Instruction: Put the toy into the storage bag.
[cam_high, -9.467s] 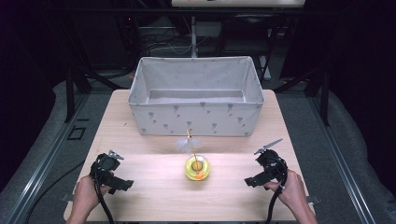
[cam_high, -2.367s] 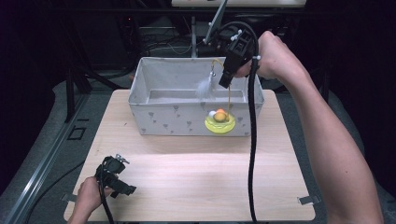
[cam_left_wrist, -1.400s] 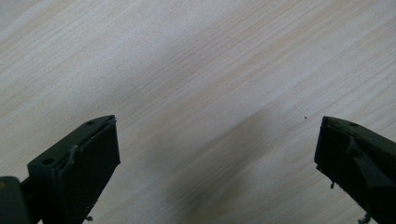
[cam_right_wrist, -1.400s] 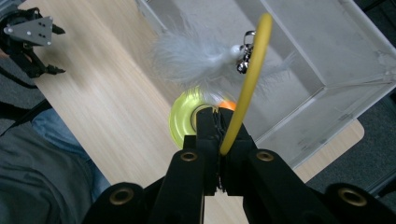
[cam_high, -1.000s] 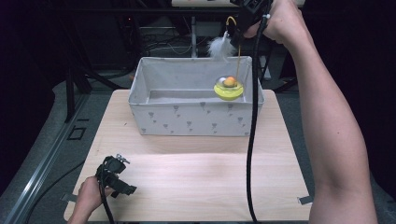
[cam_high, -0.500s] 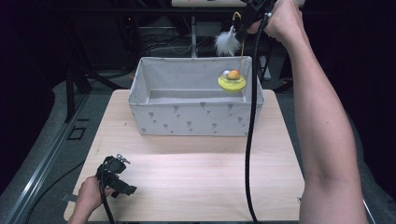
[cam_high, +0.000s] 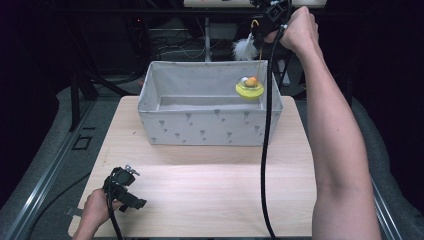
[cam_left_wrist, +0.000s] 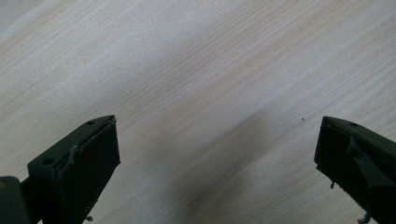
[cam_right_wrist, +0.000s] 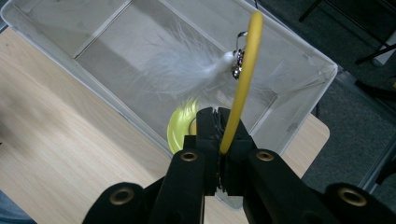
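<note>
Fluffy feather (cam_right_wrist: 187, 70) on bendy yellow wand (cam_right_wrist: 243, 70)

The left gripper view looks down along the left gripper (cam_left_wrist: 217, 158) onto a pale wooden table (cam_left_wrist: 187, 70), which serves as the landmark here. Two black jaws rise from the bottom corners, one low at the left edge and one low at the right edge, standing far apart with bare tabletop between them and nothing gripped. The wood grain runs slantwise across the table, from lower left to upper right. A soft dark shadow lies on the table between the jaws, nearer the bottom edge. A tiny dark speck sits on the table just beside the right-hand jaw, above its tip
</note>
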